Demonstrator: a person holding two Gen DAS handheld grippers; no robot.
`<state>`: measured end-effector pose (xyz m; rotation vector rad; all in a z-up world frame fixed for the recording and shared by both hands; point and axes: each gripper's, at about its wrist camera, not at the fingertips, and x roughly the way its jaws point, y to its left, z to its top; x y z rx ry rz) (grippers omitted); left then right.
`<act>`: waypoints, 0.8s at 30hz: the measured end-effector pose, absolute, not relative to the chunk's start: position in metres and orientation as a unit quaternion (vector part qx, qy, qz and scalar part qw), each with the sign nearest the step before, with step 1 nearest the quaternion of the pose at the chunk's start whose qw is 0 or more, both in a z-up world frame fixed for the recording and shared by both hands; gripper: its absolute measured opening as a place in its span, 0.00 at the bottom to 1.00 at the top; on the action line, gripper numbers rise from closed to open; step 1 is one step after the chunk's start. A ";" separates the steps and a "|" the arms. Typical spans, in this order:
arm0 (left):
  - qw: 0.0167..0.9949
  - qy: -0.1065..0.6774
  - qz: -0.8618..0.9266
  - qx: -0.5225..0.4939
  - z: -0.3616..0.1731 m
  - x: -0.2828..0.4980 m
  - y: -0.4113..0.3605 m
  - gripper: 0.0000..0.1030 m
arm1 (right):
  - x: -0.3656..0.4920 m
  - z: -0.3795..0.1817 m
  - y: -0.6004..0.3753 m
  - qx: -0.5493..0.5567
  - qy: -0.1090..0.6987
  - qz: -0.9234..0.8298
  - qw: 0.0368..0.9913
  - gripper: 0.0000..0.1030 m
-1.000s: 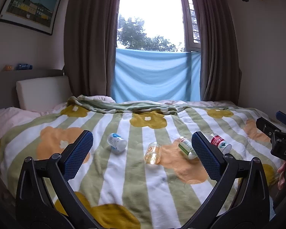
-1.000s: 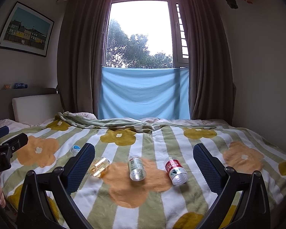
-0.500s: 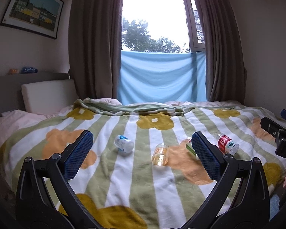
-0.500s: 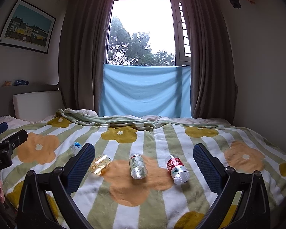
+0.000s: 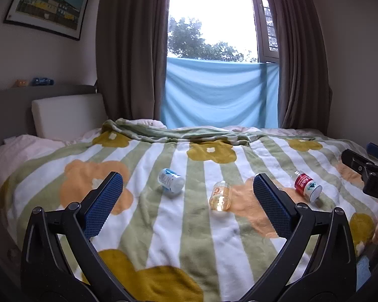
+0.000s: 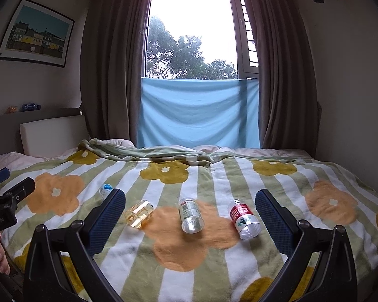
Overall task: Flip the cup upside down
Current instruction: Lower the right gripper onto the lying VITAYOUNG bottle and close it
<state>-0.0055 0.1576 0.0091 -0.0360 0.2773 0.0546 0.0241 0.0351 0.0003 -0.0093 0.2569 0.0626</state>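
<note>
Several small cups lie on their sides in a row on the flowered blanket point(image 5: 189, 239). From the left: a blue-and-white cup point(image 5: 170, 183) point(image 6: 105, 190), an amber cup point(image 5: 220, 195) point(image 6: 139, 213), a green-labelled clear cup point(image 6: 191, 216), hidden behind my finger in the left wrist view, and a red-labelled cup point(image 5: 308, 186) point(image 6: 244, 219). My left gripper point(image 5: 187, 201) is open and empty, short of the cups. My right gripper point(image 6: 190, 216) is open and empty, also short of them. Each gripper shows at the edge of the other's view.
The bed's blanket point(image 6: 214, 264) spreads wide around the cups. A folded blanket ridge point(image 6: 151, 152) and a white pillow point(image 5: 68, 115) lie at the back. Curtains and a blue cloth point(image 6: 197, 113) cover the window wall. A hand point(image 6: 1, 256) holds the left gripper.
Both views have shifted: the left gripper has swung leftward and risen a little, so the cups sit further right in its view. The right gripper has barely moved. The cups lie still.
</note>
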 end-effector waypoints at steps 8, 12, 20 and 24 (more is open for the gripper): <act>0.985 0.165 0.030 -0.041 -0.010 0.008 0.191 1.00 | 0.120 -0.012 0.078 0.015 0.220 0.099 0.970 1.00; 0.981 0.183 0.033 -0.051 -0.024 0.019 0.208 1.00 | 0.189 -0.028 0.107 0.014 0.290 0.114 0.950 1.00; 0.972 0.221 0.041 -0.071 -0.055 0.050 0.240 1.00 | 0.307 -0.105 0.147 0.020 0.458 0.096 0.883 1.00; 0.968 0.236 0.045 -0.077 -0.069 0.059 0.250 1.00 | 0.343 -0.140 0.152 0.028 0.517 0.065 0.853 0.93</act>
